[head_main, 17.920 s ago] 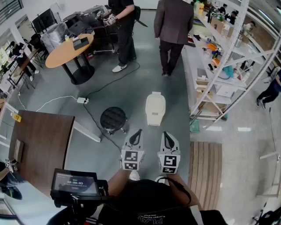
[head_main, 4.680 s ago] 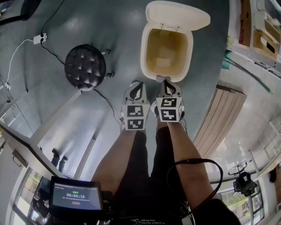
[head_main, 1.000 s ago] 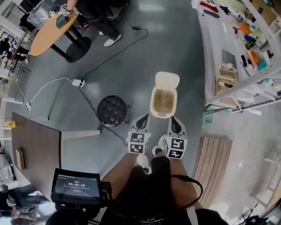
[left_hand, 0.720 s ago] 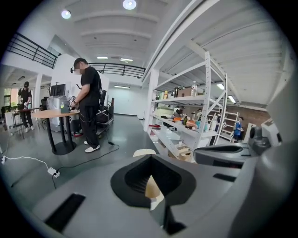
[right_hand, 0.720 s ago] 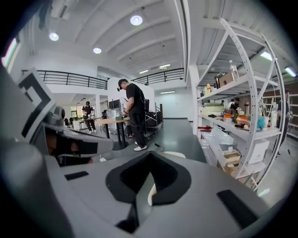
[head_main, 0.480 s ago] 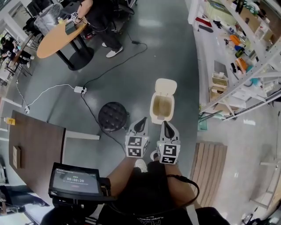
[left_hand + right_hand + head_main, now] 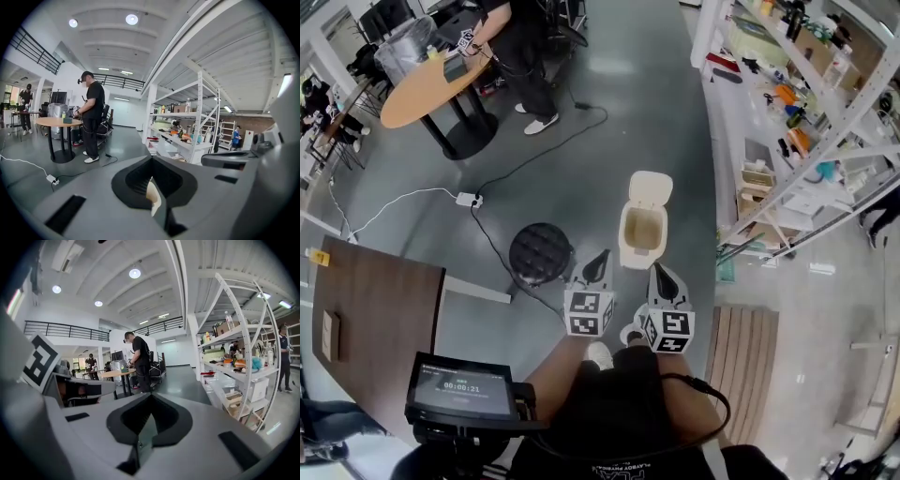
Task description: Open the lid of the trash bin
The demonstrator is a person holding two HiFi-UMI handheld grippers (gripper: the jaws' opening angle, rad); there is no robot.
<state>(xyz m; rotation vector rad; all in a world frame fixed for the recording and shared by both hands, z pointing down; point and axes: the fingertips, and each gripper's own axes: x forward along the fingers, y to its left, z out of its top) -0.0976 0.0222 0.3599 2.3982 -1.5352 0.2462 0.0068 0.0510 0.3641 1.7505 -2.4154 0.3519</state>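
Note:
The cream trash bin [image 7: 642, 228] stands on the grey floor in the head view, just ahead of both grippers. Its lid [image 7: 650, 187] is tipped up and back, so the tan inside shows. My left gripper [image 7: 598, 266] and right gripper [image 7: 662, 278] hang side by side above the floor on the near side of the bin, touching nothing. In the left gripper view the left gripper [image 7: 151, 164] has its jaws together with a cream sliver behind the seam. In the right gripper view the right gripper [image 7: 150, 398] is shut too and holds nothing.
A black round stool [image 7: 541, 251] stands left of the bin, with a cable and power strip [image 7: 469, 199] beyond it. White shelving [image 7: 787, 122] lines the right. A person [image 7: 520, 47] stands at a round wooden table [image 7: 441, 89]. Wooden slats [image 7: 748, 375] lie near right, a brown desk [image 7: 370, 319] near left.
The lid, closed 17.9 s ago, stands open. Since 4.7 s ago the view and both grippers have drawn back from the bin; in the last half second little has shifted.

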